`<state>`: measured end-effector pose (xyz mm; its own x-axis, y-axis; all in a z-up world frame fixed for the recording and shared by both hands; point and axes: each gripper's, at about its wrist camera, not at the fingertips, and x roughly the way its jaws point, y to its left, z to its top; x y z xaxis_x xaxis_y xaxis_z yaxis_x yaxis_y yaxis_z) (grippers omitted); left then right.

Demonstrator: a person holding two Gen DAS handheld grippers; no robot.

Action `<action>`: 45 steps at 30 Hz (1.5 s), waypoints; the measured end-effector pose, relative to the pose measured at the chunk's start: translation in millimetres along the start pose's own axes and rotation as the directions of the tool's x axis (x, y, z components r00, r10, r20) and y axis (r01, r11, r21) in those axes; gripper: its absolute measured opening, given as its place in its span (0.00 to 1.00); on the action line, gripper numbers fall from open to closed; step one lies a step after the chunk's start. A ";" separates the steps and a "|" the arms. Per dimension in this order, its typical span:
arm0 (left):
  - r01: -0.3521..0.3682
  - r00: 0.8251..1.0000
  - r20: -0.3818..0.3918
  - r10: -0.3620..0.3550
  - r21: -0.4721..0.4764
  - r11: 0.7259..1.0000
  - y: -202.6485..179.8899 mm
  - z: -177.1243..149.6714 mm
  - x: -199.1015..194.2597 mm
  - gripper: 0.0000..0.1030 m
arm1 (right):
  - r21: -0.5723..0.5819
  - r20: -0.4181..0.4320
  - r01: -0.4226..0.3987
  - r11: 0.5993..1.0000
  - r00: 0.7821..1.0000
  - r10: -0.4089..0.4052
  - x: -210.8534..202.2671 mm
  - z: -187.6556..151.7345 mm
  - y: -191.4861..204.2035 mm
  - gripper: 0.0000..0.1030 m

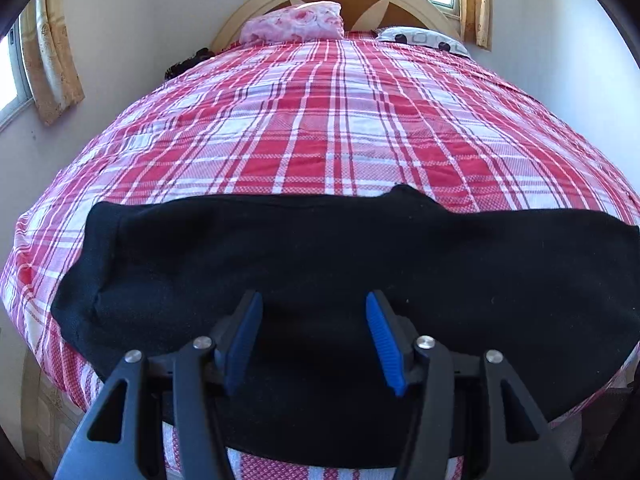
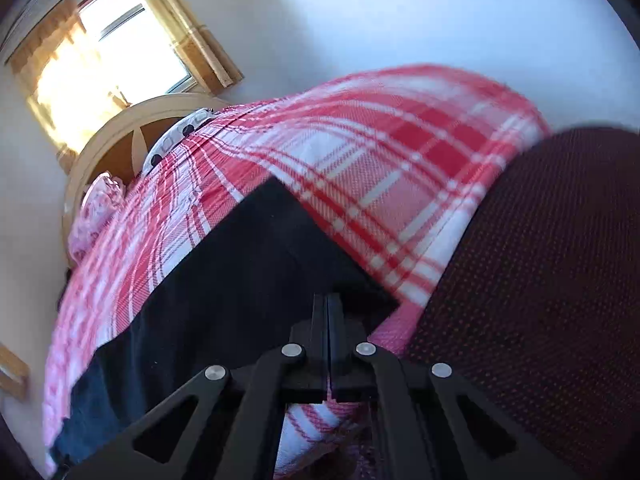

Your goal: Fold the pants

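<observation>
1. The black pants [image 1: 320, 264] lay stretched crosswise along the near edge of a bed covered by a red-and-white plaid sheet [image 1: 320, 128], their front hem draping slightly over the mattress side.
2. The left gripper [image 1: 314, 332] hovered over the middle of the garment with its blue-padded jaws spread apart and nothing between them.
3. In the right wrist view, the right gripper [image 2: 328, 320] stood with its jaws pressed together at the corner of the pants [image 2: 240, 288] nearest a dark dotted fabric [image 2: 540, 280]; whether any cloth was pinched between the tips could not be told, as the view was blurred.
4. The fabric looked soft, matte and fleece-like, likely light and limp; it would sag and bunch rather than hold any shape when lifted.
5. Its nap suggested little slipping in the pads, and nothing fragile was at stake.
6. The best holds appeared to be the two end corners or the thicker hems, pinching through every layer so the fold stayed even.
7. Pillows [image 1: 296, 24] rested far off at the headboard [image 1: 400, 4].
</observation>
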<state>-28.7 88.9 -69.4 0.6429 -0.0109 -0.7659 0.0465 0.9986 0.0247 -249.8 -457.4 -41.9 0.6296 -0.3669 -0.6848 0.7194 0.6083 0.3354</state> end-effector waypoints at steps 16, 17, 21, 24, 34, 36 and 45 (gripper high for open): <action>-0.005 1.000 -0.004 0.005 -0.009 1.000 2.1 -0.7 2.8 0.62 | 0.091 -0.097 -0.069 0.993 0.992 0.078 20.9 11.4 -16.5 0.02; -0.007 1.000 -0.005 0.007 -0.009 1.000 2.1 -0.8 3.0 0.63 | 0.097 -0.096 -0.075 0.992 0.992 0.084 21.4 10.8 -17.3 0.02; -0.010 1.000 -0.009 0.010 -0.011 1.000 2.6 -0.4 3.8 0.65 | 0.125 -0.071 -0.067 0.990 0.995 0.076 16.6 12.7 -25.0 0.02; -0.014 1.000 -0.009 0.014 -0.015 1.000 2.7 0.3 5.2 0.67 | 0.119 -0.070 -0.065 0.991 0.995 0.074 17.7 20.5 -28.7 0.03; -0.023 1.000 -0.016 0.023 -0.014 1.000 2.0 2.6 7.1 0.70 | 0.204 -0.103 -0.146 0.968 0.980 0.170 41.3 34.6 -39.0 0.64; -0.022 1.000 -0.016 0.022 -0.015 1.000 2.2 2.3 7.0 0.70 | 0.165 -0.113 -0.125 0.978 0.983 0.144 46.2 34.7 -36.6 0.64; -0.006 1.000 -0.018 0.006 -0.010 1.000 3.4 5.7 8.7 0.71 | 0.011 -0.213 -0.137 0.991 0.968 0.136 46.0 20.4 -17.2 0.13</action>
<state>-18.6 91.8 -72.3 0.6297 -0.0040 -0.7769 0.0348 0.9991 0.0230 -227.2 -499.1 -66.0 0.6444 -0.1226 -0.7548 0.6297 0.6451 0.4328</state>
